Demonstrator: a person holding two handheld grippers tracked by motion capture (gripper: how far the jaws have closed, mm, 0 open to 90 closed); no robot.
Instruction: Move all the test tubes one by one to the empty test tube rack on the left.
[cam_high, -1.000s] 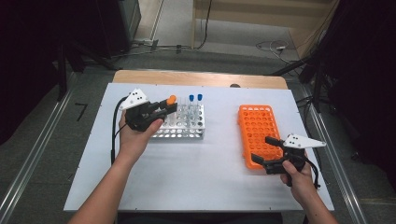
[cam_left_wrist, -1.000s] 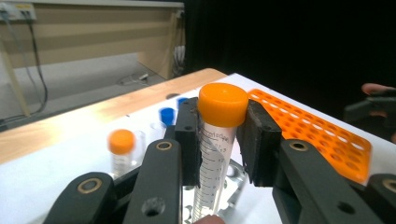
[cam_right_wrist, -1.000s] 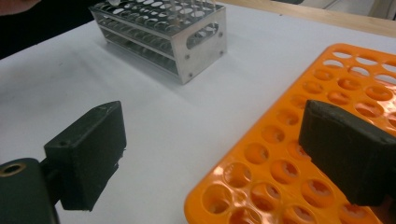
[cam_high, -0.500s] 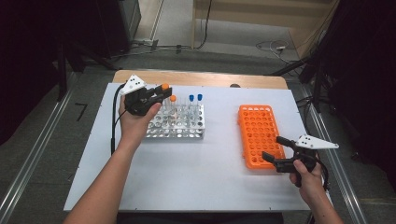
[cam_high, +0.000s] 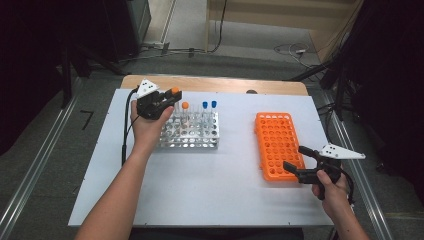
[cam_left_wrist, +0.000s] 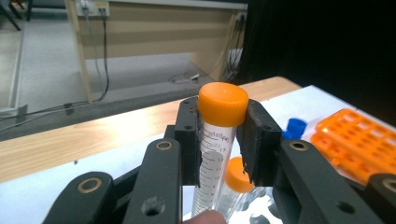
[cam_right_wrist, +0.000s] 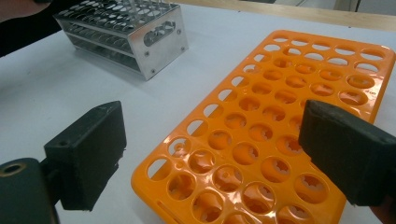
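My left gripper (cam_high: 170, 97) (cam_left_wrist: 223, 140) is shut on a clear graduated tube (cam_left_wrist: 215, 156) with an orange cap (cam_high: 174, 91) (cam_left_wrist: 223, 103), held upright over the back left corner of the metal rack (cam_high: 190, 134) (cam_right_wrist: 135, 35). The rack holds another orange-capped tube (cam_high: 185, 106) (cam_left_wrist: 238, 173) and two blue-capped tubes (cam_high: 209, 105). The empty orange rack (cam_high: 277, 142) (cam_right_wrist: 280, 140) lies on the right of the table. My right gripper (cam_high: 296, 158) (cam_right_wrist: 215, 149) stands open at its near right corner, with nothing between its pads.
The white tabletop (cam_high: 225, 195) has free room in the middle and along the front. A wooden strip (cam_high: 215, 84) runs along its far edge. My left forearm (cam_high: 120, 195) crosses the front left. A black cable (cam_high: 124, 145) trails from the left gripper.
My left gripper has carried the orange-capped tube toward the back left of the metal rack. My right gripper has drifted a little to the right, beside the orange rack.
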